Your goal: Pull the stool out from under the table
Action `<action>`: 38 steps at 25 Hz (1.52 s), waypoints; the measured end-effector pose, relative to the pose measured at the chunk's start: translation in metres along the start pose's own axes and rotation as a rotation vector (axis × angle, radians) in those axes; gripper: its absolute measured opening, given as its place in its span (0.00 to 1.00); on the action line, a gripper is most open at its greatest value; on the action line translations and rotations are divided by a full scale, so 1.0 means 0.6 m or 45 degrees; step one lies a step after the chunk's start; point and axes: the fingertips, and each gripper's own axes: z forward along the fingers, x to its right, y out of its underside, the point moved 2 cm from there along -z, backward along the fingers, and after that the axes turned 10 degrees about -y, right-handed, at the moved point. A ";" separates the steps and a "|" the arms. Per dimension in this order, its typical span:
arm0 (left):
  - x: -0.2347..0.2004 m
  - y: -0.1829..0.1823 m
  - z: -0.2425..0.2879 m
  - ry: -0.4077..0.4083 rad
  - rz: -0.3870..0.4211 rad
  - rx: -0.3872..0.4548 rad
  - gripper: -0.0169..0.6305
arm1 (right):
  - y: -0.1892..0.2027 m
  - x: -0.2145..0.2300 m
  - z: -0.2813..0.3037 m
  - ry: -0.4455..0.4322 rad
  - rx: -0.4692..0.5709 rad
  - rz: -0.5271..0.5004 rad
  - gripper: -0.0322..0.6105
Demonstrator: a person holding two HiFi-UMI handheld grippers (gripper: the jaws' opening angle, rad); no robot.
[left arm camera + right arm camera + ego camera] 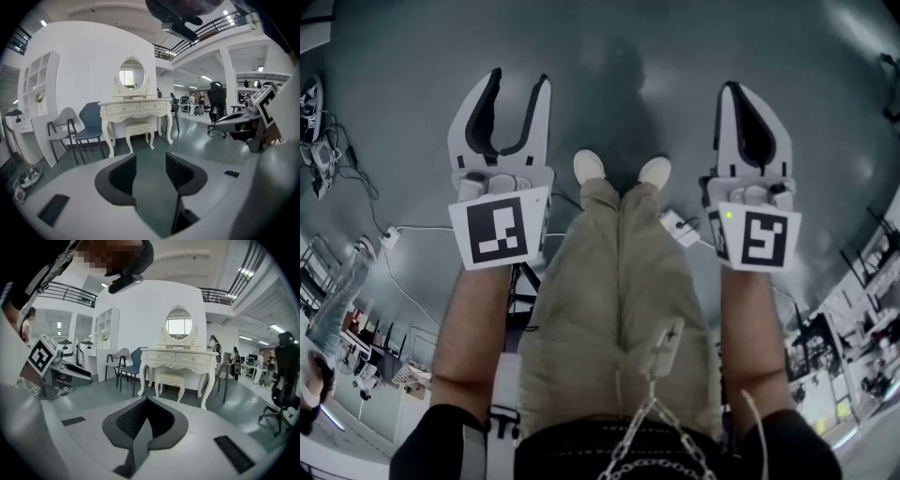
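Cream stool (171, 378) under the table (178, 357); left gripper (518, 82) fingers (542, 108) apart and empty, right gripper (734, 91) fingers together

Both forearms held forward, left gripper (514, 105) jaws apart and empty, right gripper (747, 114) jaws closed together, empty

a grey chair (63, 123) and a dark blue chair (90, 123) stand side by side before a curved white wall (84, 65), just beside a tall white shelf unit (40, 79), and an oval mirror (131, 74) in a carved white frame shows higher up against that wall. farther off on the glossy grey-green floor (197, 140) is a black office chair (216, 101), with a few people (197, 101) standing well beyond it under a railed upper level (215, 26). in the head view a white power strip (390, 237) and thin cables (431, 228) lie on the floor.
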 end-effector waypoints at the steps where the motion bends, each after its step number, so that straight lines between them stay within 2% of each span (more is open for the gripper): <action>1: -0.008 0.006 0.005 -0.008 -0.015 0.021 0.33 | 0.006 -0.004 0.009 -0.001 0.006 -0.011 0.05; 3: -0.018 0.017 0.009 -0.023 -0.039 0.047 0.33 | 0.014 -0.014 0.020 -0.004 0.015 -0.013 0.05; 6: -0.015 0.027 -0.005 -0.043 -0.044 0.022 0.33 | 0.022 -0.024 0.008 -0.018 0.002 0.014 0.05; 9: -0.009 0.015 -0.011 -0.074 -0.024 0.010 0.33 | 0.026 -0.018 -0.007 -0.038 -0.003 0.048 0.05; 13: 0.004 0.009 -0.001 -0.049 0.042 -0.053 0.35 | 0.037 -0.001 -0.015 -0.089 -0.031 0.089 0.07; 14: 0.010 0.008 0.001 -0.040 0.050 -0.074 0.37 | 0.042 0.004 -0.017 -0.119 -0.039 0.097 0.16; 15: 0.015 0.006 0.002 -0.039 0.044 -0.088 0.38 | 0.048 0.010 -0.020 -0.157 -0.045 0.099 0.31; 16: 0.020 0.000 0.000 -0.046 0.033 -0.091 0.39 | 0.052 0.015 -0.023 -0.188 -0.048 0.097 0.36; 18: 0.027 -0.016 -0.004 -0.077 0.023 -0.076 0.39 | 0.057 0.029 -0.036 -0.212 -0.056 0.075 0.40; 23: 0.038 -0.029 0.000 -0.107 -0.009 -0.047 0.39 | 0.075 0.066 -0.044 -0.175 -0.083 0.076 0.44; 28: 0.076 -0.026 0.026 -0.056 0.073 -0.065 0.39 | 0.095 0.101 -0.048 -0.116 -0.115 0.124 0.44; 34: 0.059 -0.059 0.073 -0.029 0.039 -0.020 0.39 | 0.079 0.104 -0.010 -0.065 -0.119 0.149 0.44; 38: 0.041 -0.070 0.107 0.033 0.094 -0.042 0.39 | 0.045 0.106 0.021 -0.023 -0.067 0.193 0.44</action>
